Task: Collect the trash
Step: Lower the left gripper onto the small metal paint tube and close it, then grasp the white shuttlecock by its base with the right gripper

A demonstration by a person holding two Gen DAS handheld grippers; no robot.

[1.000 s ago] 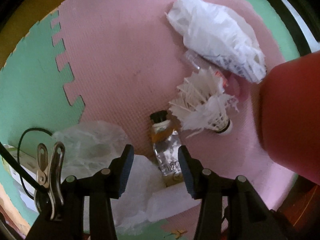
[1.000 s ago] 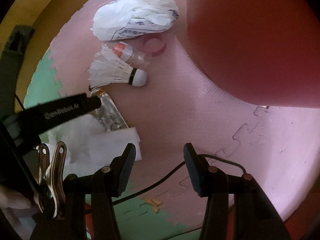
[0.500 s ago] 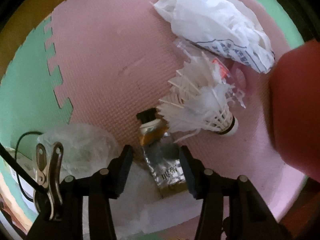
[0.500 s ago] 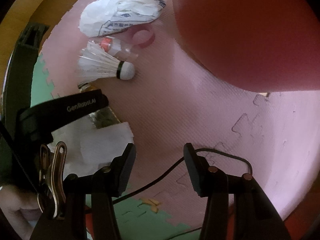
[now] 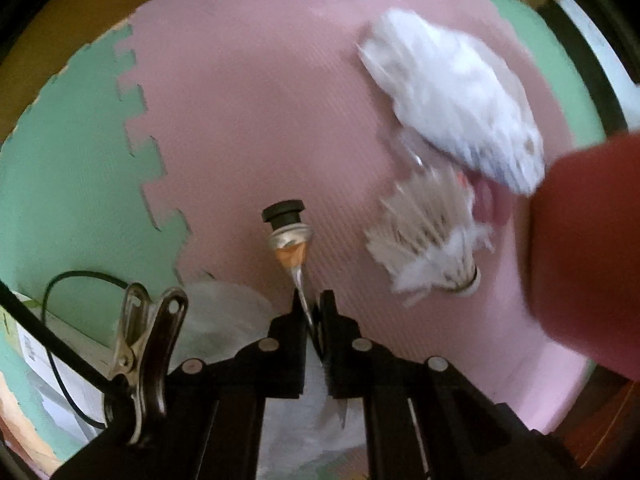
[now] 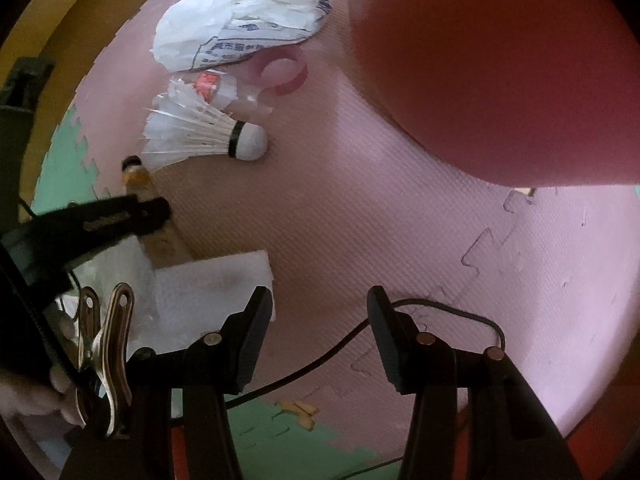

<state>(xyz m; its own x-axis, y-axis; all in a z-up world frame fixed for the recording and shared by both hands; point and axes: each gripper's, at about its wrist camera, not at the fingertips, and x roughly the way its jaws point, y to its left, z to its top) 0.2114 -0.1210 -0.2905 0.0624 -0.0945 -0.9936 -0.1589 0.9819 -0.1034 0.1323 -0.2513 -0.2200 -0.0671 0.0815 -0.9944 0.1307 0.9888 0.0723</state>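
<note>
Right, red bin (image 6: 500, 60) fills 1–2 o'clock of the R view, prob. parked close so trash drops straight in; pink mat (image 5: 260, 120) underneath; crumpled white bag (image 5: 452, 108) at 1 o'clock in the L view w/ shuttlecock (image 5: 428, 240) just below it; L gripper (image 5: 314, 308) has just been closing, now pinching the flat foil pouch (image 5: 298, 264) edge-on, cap away; R gripper (image 6: 320, 312) spread, nothing between.

A pink foam mat (image 6: 360, 216) is interlocking with green tiles (image 5: 72, 184). Lying on it are a crumpled white bag (image 6: 240, 12), a shuttlecock (image 6: 204, 136), a pink ring (image 6: 284, 74), a white foam sheet (image 6: 208, 284) and a black cable (image 6: 328, 352).
</note>
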